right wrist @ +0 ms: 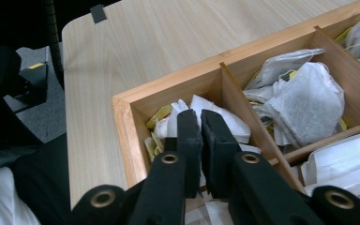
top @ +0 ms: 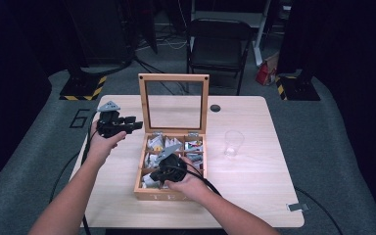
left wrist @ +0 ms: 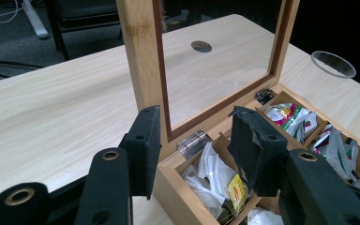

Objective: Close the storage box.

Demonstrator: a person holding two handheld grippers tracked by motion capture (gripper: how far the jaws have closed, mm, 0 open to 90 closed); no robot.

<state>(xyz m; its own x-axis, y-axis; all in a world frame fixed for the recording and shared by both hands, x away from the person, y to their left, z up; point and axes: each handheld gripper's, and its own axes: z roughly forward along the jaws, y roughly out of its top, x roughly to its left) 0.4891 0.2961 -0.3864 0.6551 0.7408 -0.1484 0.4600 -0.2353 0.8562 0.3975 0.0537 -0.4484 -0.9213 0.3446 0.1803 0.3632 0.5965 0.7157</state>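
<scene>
Wooden tea box (top: 170,195) sits mid-table w/ lid up already. Right gripper (right wrist: 200,123) dips into a front compartment, jaws nearly closed, maybe pinching a tea bag (right wrist: 225,119); left gripper (left wrist: 194,140) hangs spread wide, holding nothing.

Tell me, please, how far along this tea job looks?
Done: the box lid stands open. In hand: the right gripper is down in a corner compartment among the tea bags, fingers nearly closed; whether it grips one is unclear. Left: the cup looks empty; the left gripper waits open.
</scene>
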